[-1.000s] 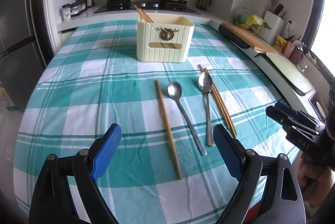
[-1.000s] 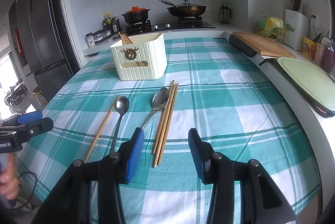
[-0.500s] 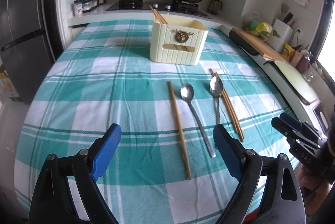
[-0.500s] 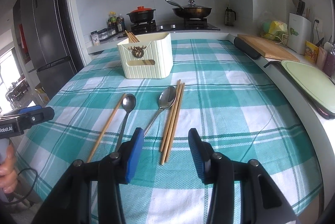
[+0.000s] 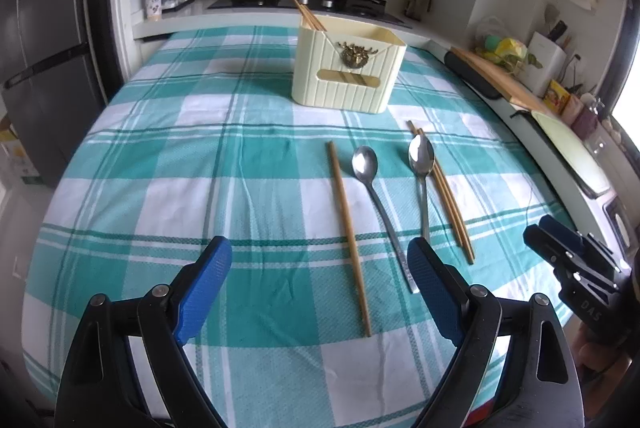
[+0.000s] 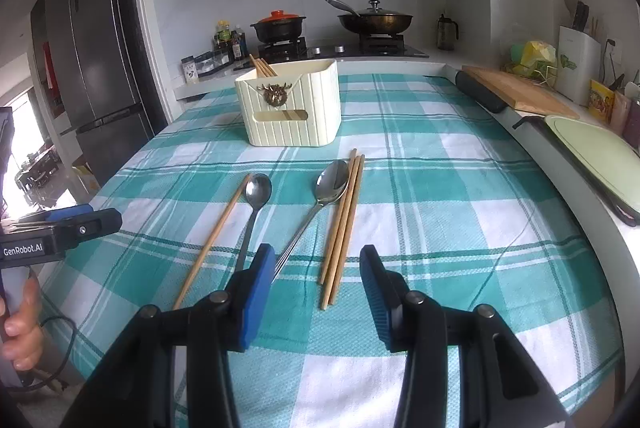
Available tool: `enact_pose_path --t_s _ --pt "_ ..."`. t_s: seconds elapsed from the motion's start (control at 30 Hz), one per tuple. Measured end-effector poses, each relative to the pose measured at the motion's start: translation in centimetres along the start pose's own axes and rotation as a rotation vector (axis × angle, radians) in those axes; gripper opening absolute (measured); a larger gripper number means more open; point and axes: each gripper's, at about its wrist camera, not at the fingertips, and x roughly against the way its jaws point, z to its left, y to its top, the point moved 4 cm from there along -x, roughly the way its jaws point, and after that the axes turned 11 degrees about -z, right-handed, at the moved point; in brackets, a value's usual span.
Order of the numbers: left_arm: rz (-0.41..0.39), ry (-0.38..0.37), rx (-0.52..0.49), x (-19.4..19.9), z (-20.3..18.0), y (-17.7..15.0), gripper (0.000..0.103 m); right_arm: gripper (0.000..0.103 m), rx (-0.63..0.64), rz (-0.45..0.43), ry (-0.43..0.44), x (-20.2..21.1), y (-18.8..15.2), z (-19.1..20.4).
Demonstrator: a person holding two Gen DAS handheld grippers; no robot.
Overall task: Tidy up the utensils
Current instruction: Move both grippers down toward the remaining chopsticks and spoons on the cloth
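Over the last sec both views pull back w/ nothing picked up: left claw (image 5: 320, 284) spread wide and empty, lone chopstick (image 5: 349, 228), two spoons (image 5: 378, 203), chopstick bundle (image 6: 341, 228) flat on table (image 5: 160, 167) before holder (image 6: 290, 107), right claw (image 6: 316, 288) half-spread, empty.

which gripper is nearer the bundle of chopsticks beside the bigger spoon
Right. The right gripper hovers directly over the chopstick bundle near end; the left gripper sits further left, by the single chopstick.

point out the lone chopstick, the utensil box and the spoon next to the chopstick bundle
lone chopstick (image 5: 349, 228), left wrist view, mid shaft
utensil box (image 6: 294, 111), right wrist view, front wall
spoon (image 6: 332, 183), right wrist view, bowl
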Motion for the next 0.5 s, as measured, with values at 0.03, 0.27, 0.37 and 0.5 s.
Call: enact_pose_path --t_s 0.03,0.27,0.37,0.5 --pt "0.002 0.001 0.004 -0.1 0.1 -0.1 0.09 0.045 -0.001 -0.001 -0.002 0.0 0.0 0.0" --pt "0.019 0.007 0.015 -0.7 0.6 -0.4 0.09 0.045 -0.001 0.009 -0.013 -0.4 -0.2 0.0" --pt "0.026 0.012 0.02 -1.0 0.9 -0.5 0.09 0.045 -0.002 0.02 -0.011 -0.8 -0.3 0.0" --pt "0.034 0.019 0.024 -1.3 1.1 -0.5 0.09 0.045 -0.002 0.029 -0.003 -1.2 -0.5 0.2"
